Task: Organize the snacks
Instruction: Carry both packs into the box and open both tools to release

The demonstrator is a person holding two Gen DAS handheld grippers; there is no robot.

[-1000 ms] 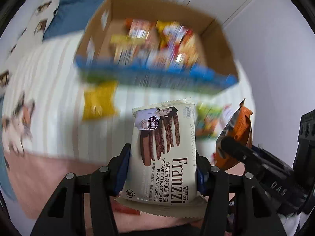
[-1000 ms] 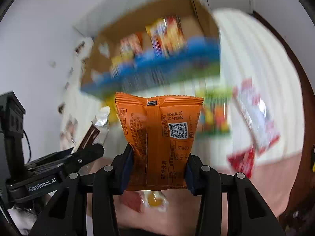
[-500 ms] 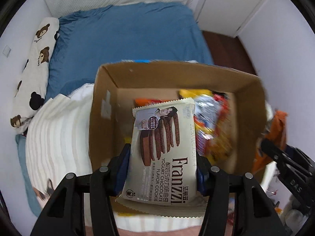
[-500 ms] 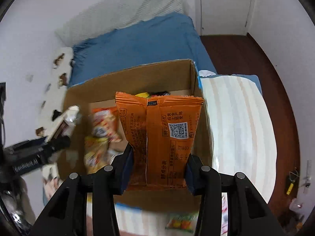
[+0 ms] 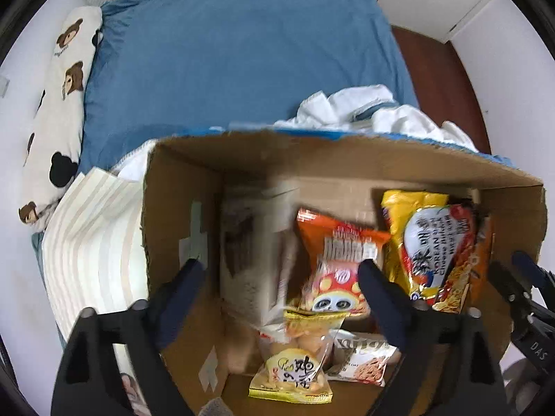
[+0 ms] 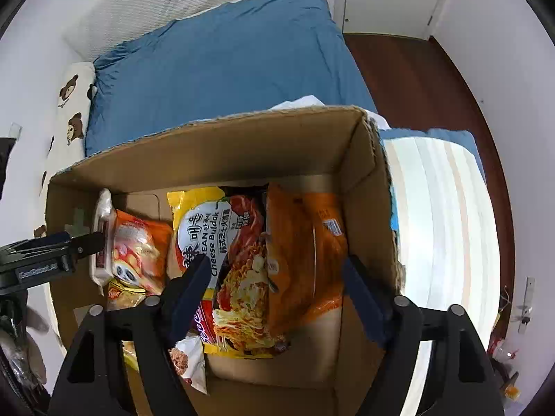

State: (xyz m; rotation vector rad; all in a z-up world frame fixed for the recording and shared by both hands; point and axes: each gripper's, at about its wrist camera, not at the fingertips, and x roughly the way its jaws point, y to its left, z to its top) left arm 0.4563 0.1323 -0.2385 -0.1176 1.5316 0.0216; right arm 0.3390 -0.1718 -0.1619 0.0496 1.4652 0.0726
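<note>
An open cardboard box (image 5: 347, 152) (image 6: 222, 145) holds several snack packets. My left gripper (image 5: 281, 270) is open above its left half; the beige Franzzi cookie pack (image 5: 242, 253) is blurred below it, free of the fingers. It also shows in the right wrist view (image 6: 100, 242). My right gripper (image 6: 275, 277) is open above the box's right side; the orange packet (image 6: 305, 242) lies below it against the right wall, on a yellow cheese noodle pack (image 6: 222, 242) (image 5: 433, 242). An orange panda-print packet (image 5: 336, 263) lies in the middle.
The box sits on a striped blanket (image 6: 444, 228) (image 5: 90, 242) on a bed with a blue sheet (image 5: 242, 52). A bear-print pillow (image 5: 55, 104) lies at the left. White cloth (image 5: 364, 111) is bunched behind the box. Dark wood floor (image 6: 416, 69) is on the right.
Both grippers opened over the box. The Franzzi pack left the left gripper and the orange packet left the right gripper; both now lie inside the box.
</note>
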